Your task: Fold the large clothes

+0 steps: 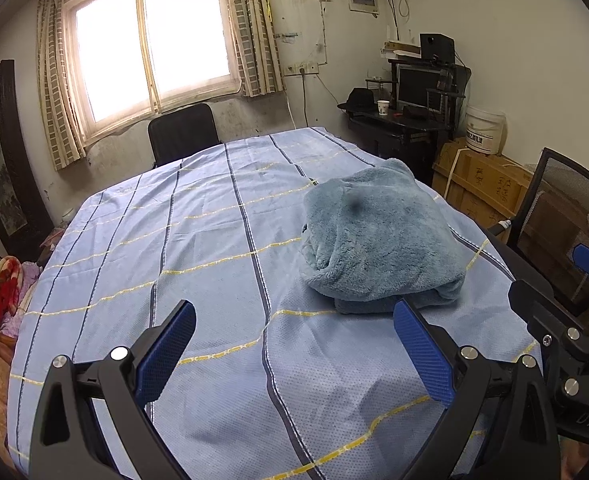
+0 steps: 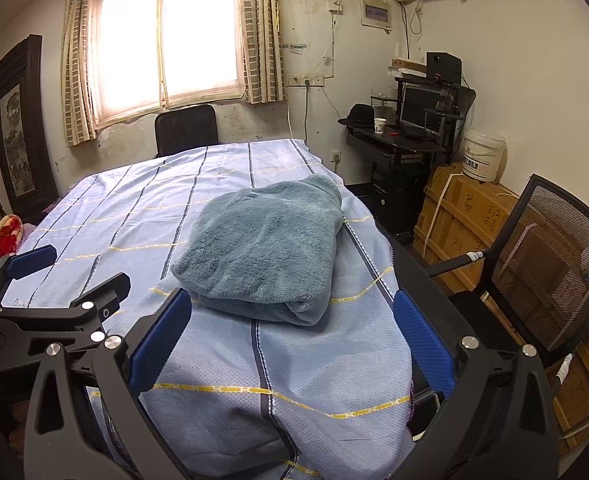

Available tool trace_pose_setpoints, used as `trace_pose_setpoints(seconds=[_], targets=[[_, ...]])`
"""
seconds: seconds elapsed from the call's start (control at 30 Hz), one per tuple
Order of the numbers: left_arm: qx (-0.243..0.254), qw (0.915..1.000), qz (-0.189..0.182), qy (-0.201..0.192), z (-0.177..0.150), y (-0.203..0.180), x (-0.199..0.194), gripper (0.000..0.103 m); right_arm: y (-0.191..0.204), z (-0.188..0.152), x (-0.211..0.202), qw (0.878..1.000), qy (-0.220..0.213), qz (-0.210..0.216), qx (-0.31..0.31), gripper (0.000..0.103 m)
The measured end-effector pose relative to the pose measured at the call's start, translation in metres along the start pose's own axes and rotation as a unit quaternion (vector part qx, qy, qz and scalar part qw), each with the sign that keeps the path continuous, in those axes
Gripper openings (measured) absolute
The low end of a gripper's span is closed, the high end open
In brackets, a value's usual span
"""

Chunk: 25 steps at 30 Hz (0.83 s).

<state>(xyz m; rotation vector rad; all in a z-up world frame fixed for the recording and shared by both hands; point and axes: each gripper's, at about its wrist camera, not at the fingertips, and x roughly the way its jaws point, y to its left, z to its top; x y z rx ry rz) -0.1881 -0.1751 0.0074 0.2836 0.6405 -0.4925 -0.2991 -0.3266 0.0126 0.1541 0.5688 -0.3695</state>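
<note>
A fluffy grey-blue garment lies folded in a thick bundle on the right part of the table, which is covered by a light blue striped cloth. It also shows in the right wrist view. My left gripper is open and empty, hovering near the table's front edge, left of the bundle. My right gripper is open and empty, just in front of the bundle's near edge. The right gripper shows at the right edge of the left wrist view, and the left gripper shows at the left of the right wrist view.
A black mesh chair stands right of the table, with wooden crates, a white bucket and a black desk behind it. Another black chair stands at the far end under the window. A framed picture leans at left.
</note>
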Motion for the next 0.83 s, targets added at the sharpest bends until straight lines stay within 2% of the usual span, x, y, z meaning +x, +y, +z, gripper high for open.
trace_pose_setpoints(seconds=[0.33,0.63,0.83], targets=[[0.000,1.0000,-0.003,0.000,-0.0017,-0.0011,0.0021,0.099,0.0004,0.0001,0.0008,1.000,0.000,-0.002,-0.001,0.099],[0.005,0.9999,0.010,-0.006,-0.0006,-0.0037,-0.0003,0.099,-0.0016,-0.0012,0.0003,1.000,-0.001,-0.003,0.001,0.099],[-0.005,1.0000,-0.002,0.004,-0.0013,-0.0010,0.0023,0.099,-0.0035,-0.0002,0.0016,1.000,-0.001,-0.003,0.002,0.099]])
